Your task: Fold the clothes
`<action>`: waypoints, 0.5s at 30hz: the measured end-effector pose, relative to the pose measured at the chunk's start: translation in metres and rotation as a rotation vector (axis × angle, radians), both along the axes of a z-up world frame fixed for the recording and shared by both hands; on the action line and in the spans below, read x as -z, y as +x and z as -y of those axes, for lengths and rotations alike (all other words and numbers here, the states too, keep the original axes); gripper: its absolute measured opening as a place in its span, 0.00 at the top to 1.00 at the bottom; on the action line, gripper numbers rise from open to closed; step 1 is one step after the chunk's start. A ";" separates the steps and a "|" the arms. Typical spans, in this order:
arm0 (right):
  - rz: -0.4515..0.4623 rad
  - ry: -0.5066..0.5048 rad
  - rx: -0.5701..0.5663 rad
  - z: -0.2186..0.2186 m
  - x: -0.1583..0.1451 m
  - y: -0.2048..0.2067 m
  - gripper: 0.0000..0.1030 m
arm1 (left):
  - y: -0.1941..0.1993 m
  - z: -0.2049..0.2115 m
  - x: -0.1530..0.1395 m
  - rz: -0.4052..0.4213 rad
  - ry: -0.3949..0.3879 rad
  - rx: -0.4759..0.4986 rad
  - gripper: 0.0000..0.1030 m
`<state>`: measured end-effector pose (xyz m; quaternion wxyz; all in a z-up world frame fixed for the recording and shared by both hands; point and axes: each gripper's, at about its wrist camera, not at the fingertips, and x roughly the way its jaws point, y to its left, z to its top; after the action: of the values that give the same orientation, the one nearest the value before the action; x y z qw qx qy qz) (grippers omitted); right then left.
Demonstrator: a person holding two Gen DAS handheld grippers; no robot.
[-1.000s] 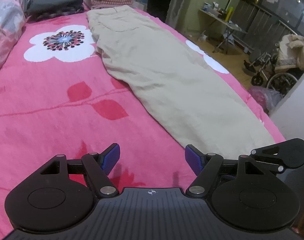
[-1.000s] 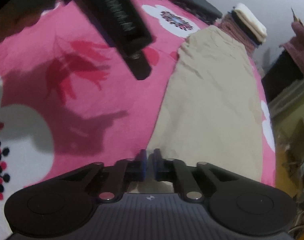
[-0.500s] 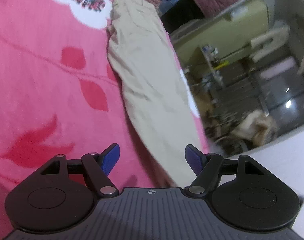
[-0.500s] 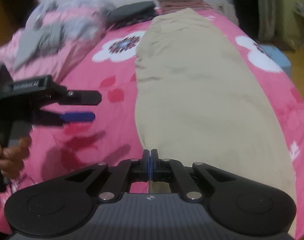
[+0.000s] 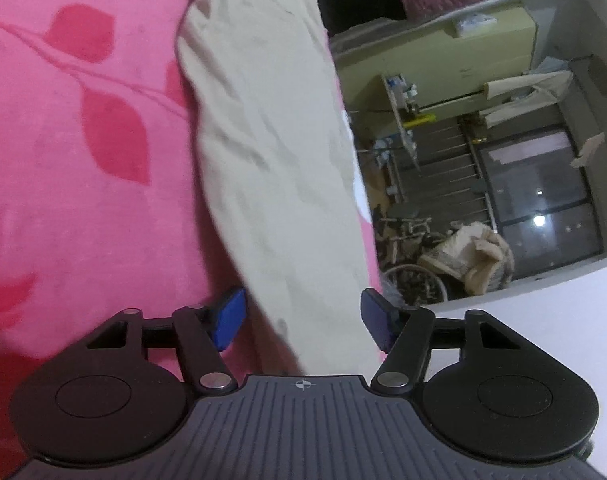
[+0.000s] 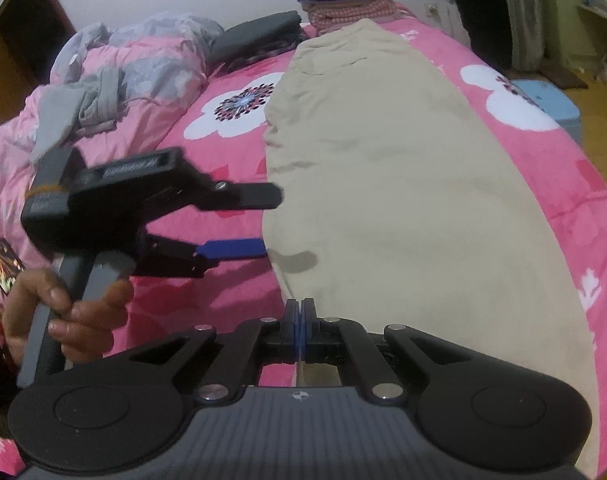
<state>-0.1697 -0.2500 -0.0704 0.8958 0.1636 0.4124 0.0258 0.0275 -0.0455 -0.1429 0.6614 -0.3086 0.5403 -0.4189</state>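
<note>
Trousers (image 6: 403,184) laid lengthwise on bed (image 6: 231,152), hem end clamped in right gripper (image 6: 302,330); left gripper (image 5: 303,318), rolled sideways within the last second, fingers apart astride trouser edge, likely closing for a fold.

Pink bed cover (image 6: 239,148) with white flower prints and red leaves. Rumpled pink-grey quilt (image 6: 143,56) at far left, grey garment (image 6: 83,108) lying on it. Wheelchair (image 5: 415,276) on floor beyond bed edge. Blue stool (image 6: 551,100) beside bed.
</note>
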 end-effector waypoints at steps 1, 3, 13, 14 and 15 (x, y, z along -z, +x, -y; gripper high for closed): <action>0.002 -0.017 -0.008 -0.002 0.000 0.000 1.00 | 0.000 0.000 -0.001 -0.002 -0.008 -0.002 0.40; 0.006 -0.046 -0.022 -0.004 0.000 0.000 1.00 | 0.000 0.001 -0.002 -0.005 -0.016 -0.004 0.40; 0.025 -0.107 -0.088 -0.016 0.000 0.008 0.91 | 0.002 0.002 0.000 -0.020 -0.039 -0.012 0.40; 0.029 -0.133 -0.105 -0.020 0.000 0.010 0.78 | 0.002 0.002 -0.001 -0.017 -0.041 -0.010 0.40; 0.033 -0.162 -0.122 -0.025 0.000 0.013 0.70 | 0.002 0.002 -0.002 -0.016 -0.043 -0.010 0.40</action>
<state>-0.1569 -0.2249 -0.0705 0.9095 0.0645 0.4076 0.0494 0.0293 -0.0475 -0.1409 0.6522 -0.3287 0.5350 -0.4247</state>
